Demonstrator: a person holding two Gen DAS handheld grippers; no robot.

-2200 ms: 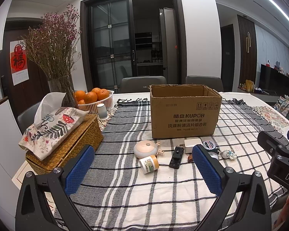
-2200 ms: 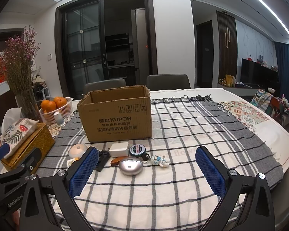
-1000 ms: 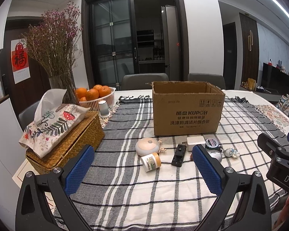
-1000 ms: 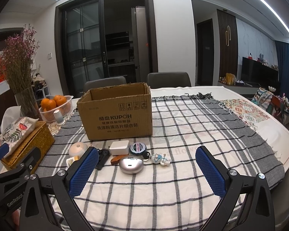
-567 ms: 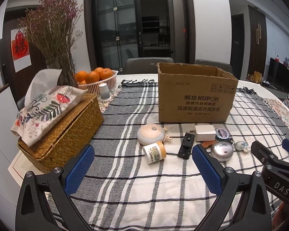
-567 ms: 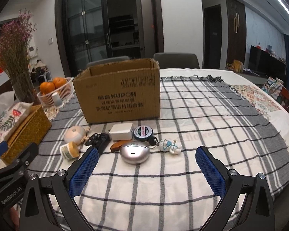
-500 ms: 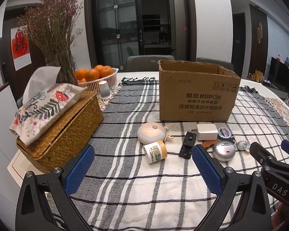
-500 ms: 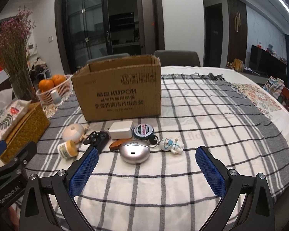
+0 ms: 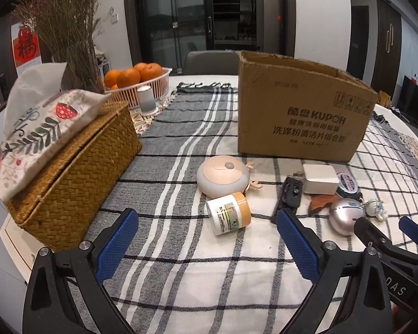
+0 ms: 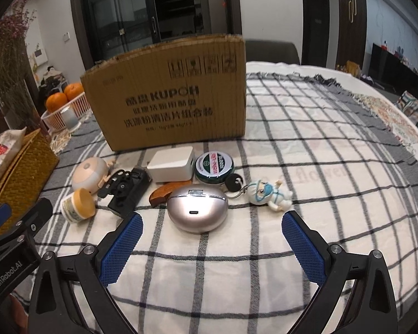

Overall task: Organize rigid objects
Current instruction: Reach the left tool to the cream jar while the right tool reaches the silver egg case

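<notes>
Approach stage, nothing lifted yet; small hard items lie in a loose row on the checked cloth of the table (image 10: 334, 194), just in front of the open cardboard box (image 9: 303, 111), and all are outside it

Left hand-held gripper (image 9: 206, 239): jaws wide and just starting to close, empty, hanging above the cloth near the pill jar (image 9: 229, 213); the jar lies on its side, long axis running level across the cloth, orange cap toward the right in the left wrist view, and it touches or nearly touches the round pink-and-grey case (image 9: 223, 179) behind it

Right hand-held gripper (image 10: 209, 239): jaws wide, empty, lined up on the silver egg-shaped case (image 10: 197, 207), which lies flat with its long axis crosswise and its port facing the camera

Next move, as a judgement: settle the pads either side of the chosen item, across its short width, close, lift, carry over the box rim; the jar may roll if nudged
</notes>
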